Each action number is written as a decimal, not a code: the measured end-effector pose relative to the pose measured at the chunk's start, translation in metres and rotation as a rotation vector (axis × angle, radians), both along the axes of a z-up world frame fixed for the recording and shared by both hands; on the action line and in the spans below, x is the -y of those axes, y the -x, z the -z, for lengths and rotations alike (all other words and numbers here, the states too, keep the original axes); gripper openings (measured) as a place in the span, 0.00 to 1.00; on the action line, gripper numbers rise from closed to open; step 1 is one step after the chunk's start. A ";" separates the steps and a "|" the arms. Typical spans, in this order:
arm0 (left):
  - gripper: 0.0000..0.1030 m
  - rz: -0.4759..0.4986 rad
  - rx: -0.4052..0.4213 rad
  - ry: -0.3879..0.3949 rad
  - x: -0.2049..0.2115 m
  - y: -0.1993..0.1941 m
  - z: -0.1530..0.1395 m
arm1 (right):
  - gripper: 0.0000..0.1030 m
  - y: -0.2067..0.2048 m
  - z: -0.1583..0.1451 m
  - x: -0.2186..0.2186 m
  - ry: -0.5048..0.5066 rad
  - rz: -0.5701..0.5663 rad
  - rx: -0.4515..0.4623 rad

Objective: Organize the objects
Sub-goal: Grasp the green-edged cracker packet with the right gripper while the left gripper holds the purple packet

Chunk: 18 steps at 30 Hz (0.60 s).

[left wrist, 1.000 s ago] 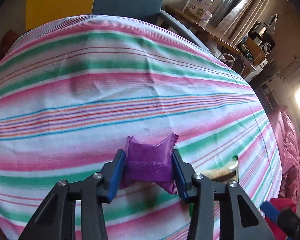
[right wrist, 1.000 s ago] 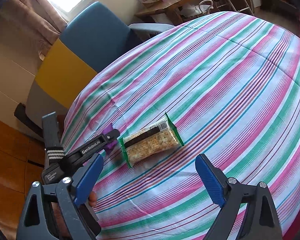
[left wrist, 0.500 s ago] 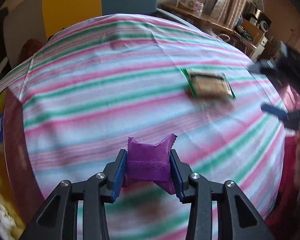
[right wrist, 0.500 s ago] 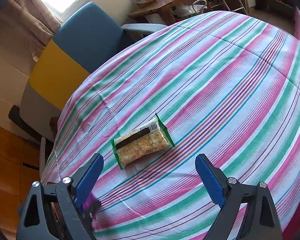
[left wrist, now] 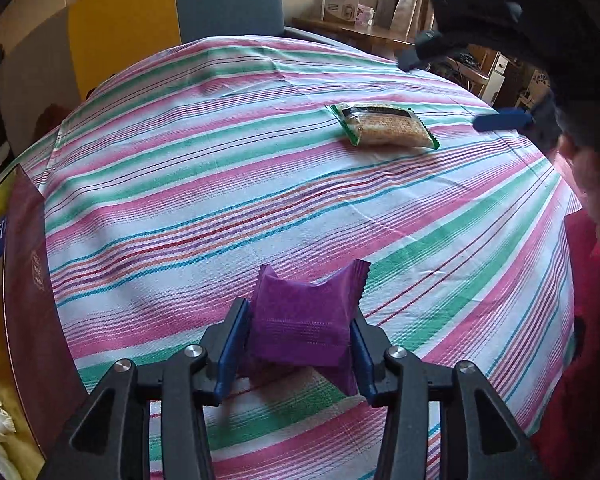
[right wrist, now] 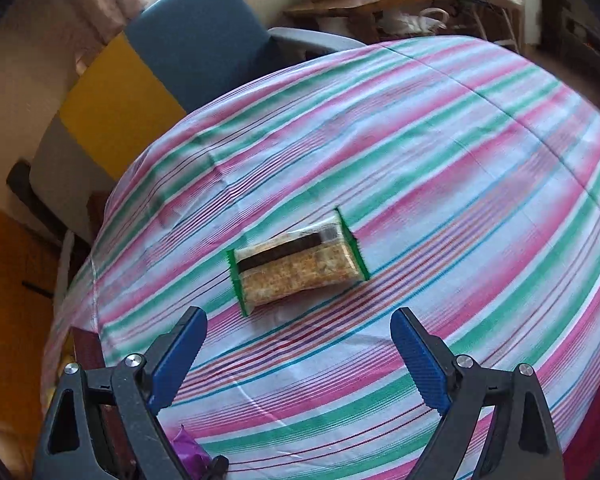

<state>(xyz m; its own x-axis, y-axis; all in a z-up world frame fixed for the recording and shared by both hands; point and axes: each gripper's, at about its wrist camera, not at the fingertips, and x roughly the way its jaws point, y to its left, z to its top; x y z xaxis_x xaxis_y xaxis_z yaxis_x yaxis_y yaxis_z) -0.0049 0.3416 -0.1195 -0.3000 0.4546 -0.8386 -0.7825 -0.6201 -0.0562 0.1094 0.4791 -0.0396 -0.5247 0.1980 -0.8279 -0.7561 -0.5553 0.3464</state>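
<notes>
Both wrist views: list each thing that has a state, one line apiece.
Left gripper: its jaws have just been opening, purple packet between its pads.
Purple packet: sealed, crumpled, between the pads.
Right gripper: open, empty, above the tablecloth.
Cracker pack: sealed, flat on the tablecloth.

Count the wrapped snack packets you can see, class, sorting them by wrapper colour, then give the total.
Purple packets: 1, the purple packet between the pads of the left gripper.
Green-edged packets: 1, the cracker packet lying on the striped tablecloth.
Total: 2
</notes>
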 end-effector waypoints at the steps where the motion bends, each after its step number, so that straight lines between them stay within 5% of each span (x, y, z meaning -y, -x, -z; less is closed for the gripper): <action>1: 0.46 0.003 -0.006 -0.005 0.002 -0.002 0.000 | 0.91 0.008 -0.005 0.001 -0.026 -0.038 0.012; 7: 0.46 0.004 -0.002 -0.042 0.007 -0.001 0.003 | 0.92 0.067 -0.002 -0.016 -0.098 -0.238 0.111; 11: 0.46 0.004 -0.007 -0.048 0.006 -0.001 0.004 | 0.92 0.090 0.014 -0.033 -0.123 -0.245 0.176; 18: 0.46 0.003 0.008 -0.074 0.011 0.000 0.005 | 0.92 0.085 0.045 -0.040 0.081 -0.288 0.196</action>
<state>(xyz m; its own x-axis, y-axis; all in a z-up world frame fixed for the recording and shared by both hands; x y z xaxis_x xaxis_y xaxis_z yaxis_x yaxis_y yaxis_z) -0.0051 0.3307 -0.1245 -0.2921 0.5167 -0.8048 -0.7836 -0.6117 -0.1083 0.0240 0.5195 -0.0848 -0.3790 -0.0054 -0.9254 -0.6286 -0.7323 0.2617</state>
